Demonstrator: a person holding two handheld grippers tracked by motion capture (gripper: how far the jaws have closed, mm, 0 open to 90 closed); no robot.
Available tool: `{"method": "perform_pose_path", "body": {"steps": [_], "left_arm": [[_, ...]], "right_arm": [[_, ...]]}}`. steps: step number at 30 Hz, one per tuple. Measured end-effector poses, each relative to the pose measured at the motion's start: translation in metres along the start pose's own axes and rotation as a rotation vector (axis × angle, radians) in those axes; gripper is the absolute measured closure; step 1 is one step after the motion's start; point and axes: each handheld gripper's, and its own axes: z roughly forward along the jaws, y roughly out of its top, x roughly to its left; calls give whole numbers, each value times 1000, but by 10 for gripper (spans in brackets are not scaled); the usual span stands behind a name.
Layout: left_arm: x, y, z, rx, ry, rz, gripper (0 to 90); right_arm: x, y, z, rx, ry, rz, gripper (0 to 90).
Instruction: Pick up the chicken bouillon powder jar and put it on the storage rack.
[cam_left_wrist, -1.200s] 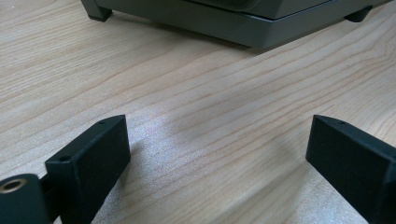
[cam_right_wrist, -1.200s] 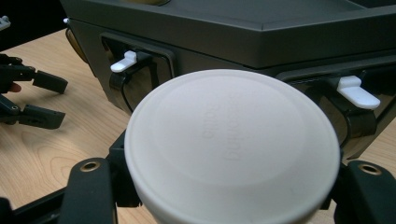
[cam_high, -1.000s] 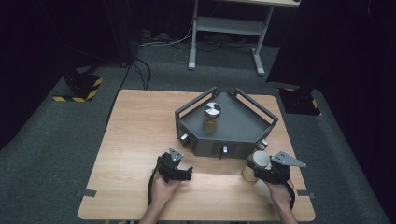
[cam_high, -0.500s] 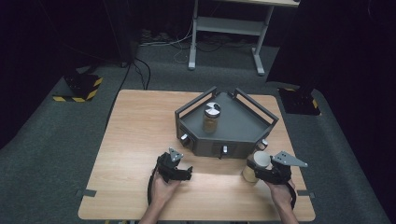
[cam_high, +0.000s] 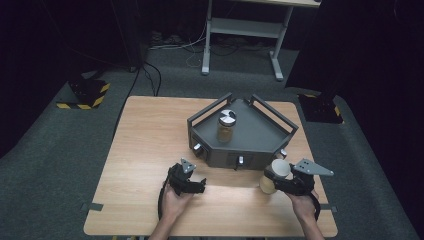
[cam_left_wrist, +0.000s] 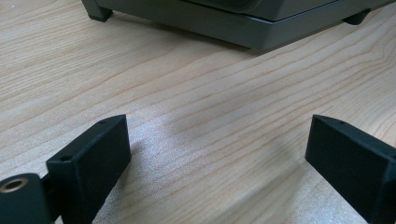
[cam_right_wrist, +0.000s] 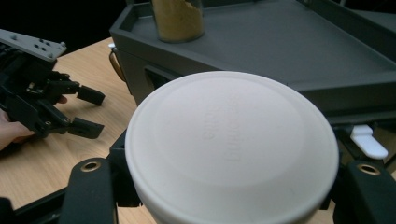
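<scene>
A jar with a white lid (cam_right_wrist: 232, 144) is clamped between the jaws of my right gripper (cam_high: 274, 179), held just above the table in front of the grey tray's right corner. My right gripper is shut on this jar (cam_high: 268, 184). A second jar (cam_high: 226, 127), holding yellow-brown powder under a black-and-white lid, stands upright inside the grey tray (cam_high: 265, 145). My left gripper (cam_high: 199, 184) rests low over the wood to the left, pointing right; its jaws stand wide apart around bare tabletop (cam_left_wrist: 219, 140). In the right gripper view the left gripper (cam_right_wrist: 88, 112) appears at the far left.
The grey tray (cam_left_wrist: 252, 28) has raised rails and knobs (cam_high: 198, 148) on its front faces. It sits at the middle right of the wooden table (cam_high: 145, 150). Dark carpet surrounds the table, and a metal desk frame (cam_high: 240, 30) stands behind it.
</scene>
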Motion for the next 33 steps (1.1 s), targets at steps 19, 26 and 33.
{"method": "perform_pose_path", "body": {"steps": [19,26,33], "left_arm": [[0,0,0,-1,0,0,67],[1,0,0,-1,-2,-2,67],[1,0,0,-1,-2,-1,67]], "right_arm": [[-7,41,-11,-21,73,-36,331],[-12,56,-12,-35,95,-35,331],[-16,71,-14,-52,110,-38,331]]}}
